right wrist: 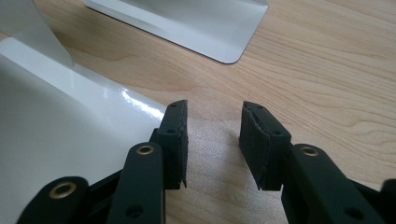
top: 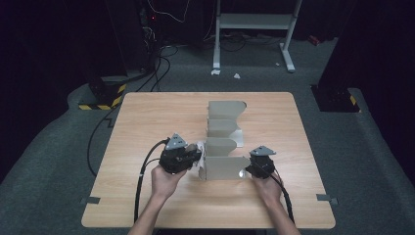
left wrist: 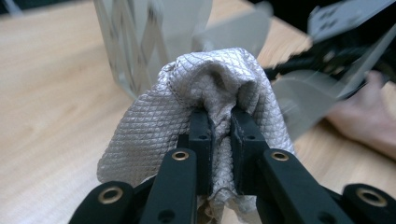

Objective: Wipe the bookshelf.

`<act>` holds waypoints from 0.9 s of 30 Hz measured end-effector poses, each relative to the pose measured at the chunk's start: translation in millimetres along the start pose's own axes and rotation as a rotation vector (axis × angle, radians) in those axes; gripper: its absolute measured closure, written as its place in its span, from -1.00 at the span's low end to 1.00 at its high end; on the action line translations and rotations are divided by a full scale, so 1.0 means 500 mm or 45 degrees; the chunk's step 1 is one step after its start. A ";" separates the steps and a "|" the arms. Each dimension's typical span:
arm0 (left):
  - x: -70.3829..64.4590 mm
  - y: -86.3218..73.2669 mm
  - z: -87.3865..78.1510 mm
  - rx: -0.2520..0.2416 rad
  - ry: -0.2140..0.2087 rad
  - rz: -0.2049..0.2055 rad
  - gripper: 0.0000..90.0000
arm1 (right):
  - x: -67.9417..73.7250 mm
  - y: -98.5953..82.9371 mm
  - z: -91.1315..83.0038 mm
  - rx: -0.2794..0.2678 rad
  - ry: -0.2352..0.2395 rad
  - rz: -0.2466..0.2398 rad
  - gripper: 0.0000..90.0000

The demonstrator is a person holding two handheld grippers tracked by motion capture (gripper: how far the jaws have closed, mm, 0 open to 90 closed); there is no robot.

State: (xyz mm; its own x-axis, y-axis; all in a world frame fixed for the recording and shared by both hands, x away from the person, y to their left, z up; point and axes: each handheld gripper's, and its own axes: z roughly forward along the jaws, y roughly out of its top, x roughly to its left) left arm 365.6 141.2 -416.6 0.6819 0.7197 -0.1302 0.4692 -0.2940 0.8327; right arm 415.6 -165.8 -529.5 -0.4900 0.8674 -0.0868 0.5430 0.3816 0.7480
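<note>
My left gripper [left wrist: 219, 122] is clamped on a grey quilted cloth [left wrist: 205, 79], which bunches up over the jaw tips and hangs down at one side. From above, the cloth [top: 199, 148] sits just left of the metal file rack [top: 222, 142], against its nearest dividers. My right gripper [right wrist: 214, 135] has its jaws apart with nothing between them, low over the tabletop [right wrist: 327, 70], its left jaw right beside the rack's glossy near plate [right wrist: 60, 135]. From above, that gripper [top: 258, 164] is at the rack's right front corner.
</note>
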 end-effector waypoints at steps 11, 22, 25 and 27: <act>-0.013 -0.041 0.042 0.106 0.031 -0.004 0.79 | 0.002 0.000 -0.001 0.000 -0.006 -0.002 0.39; -0.004 -0.112 0.123 0.290 0.045 -0.059 0.78 | 0.003 -0.001 -0.001 -0.001 -0.009 -0.005 0.39; -0.003 -0.104 0.106 0.235 0.030 -0.081 0.79 | 0.004 -0.001 -0.001 -0.002 -0.010 -0.005 0.39; -0.004 -0.087 0.082 0.168 0.024 -0.078 0.79 | 0.004 -0.001 -0.001 -0.002 -0.010 -0.006 0.39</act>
State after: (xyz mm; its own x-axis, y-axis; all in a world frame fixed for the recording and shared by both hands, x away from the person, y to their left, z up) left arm 366.7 126.5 -474.7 0.6393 0.7505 -0.1675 0.5805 -0.3282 0.7452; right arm 414.3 -164.6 -529.6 -0.4872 0.8680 -0.0957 0.5397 0.3854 0.7485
